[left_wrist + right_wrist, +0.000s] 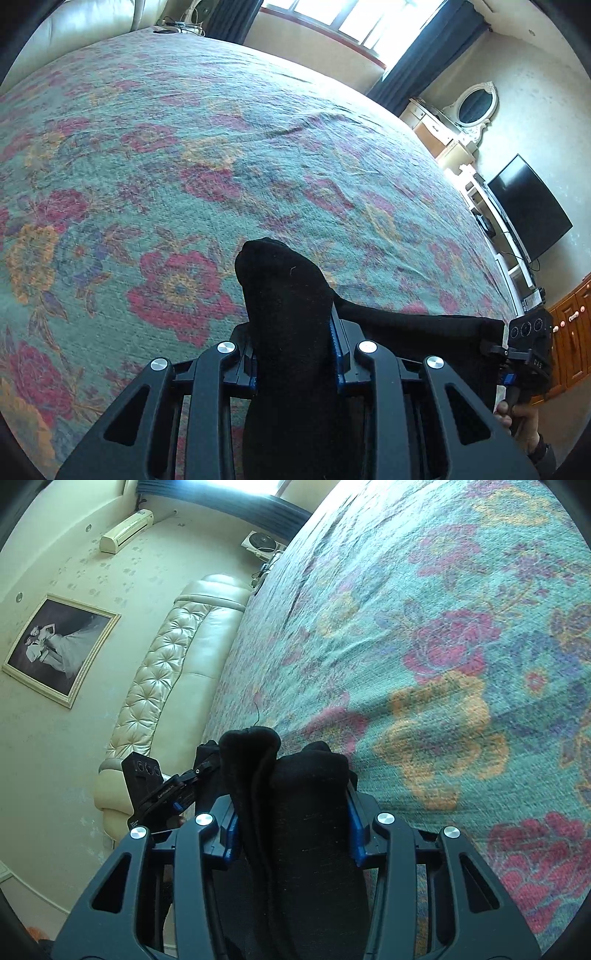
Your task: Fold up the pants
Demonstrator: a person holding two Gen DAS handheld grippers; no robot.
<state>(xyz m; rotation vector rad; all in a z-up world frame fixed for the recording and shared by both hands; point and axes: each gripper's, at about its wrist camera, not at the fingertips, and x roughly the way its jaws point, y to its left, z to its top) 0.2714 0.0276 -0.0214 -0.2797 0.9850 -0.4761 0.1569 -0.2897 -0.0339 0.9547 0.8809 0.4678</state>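
Observation:
The black pants (284, 295) hang bunched between the jaws of my left gripper (295, 343), which is shut on them above the floral bedspread (184, 166). A stretch of the black fabric runs right toward my right gripper (524, 343), seen at the right edge. In the right wrist view my right gripper (291, 812) is shut on a thick fold of the pants (306, 794), held over the bedspread (424, 664). My left gripper (147, 786) shows at the left, close by. Fabric hides the fingertips in both views.
The bed has a cream tufted headboard (166, 664). A television (528, 206), a white dresser with oval mirror (472, 107) and wooden cabinets (569, 332) stand past the bed's edge. A window with dark curtains (424, 48) is behind.

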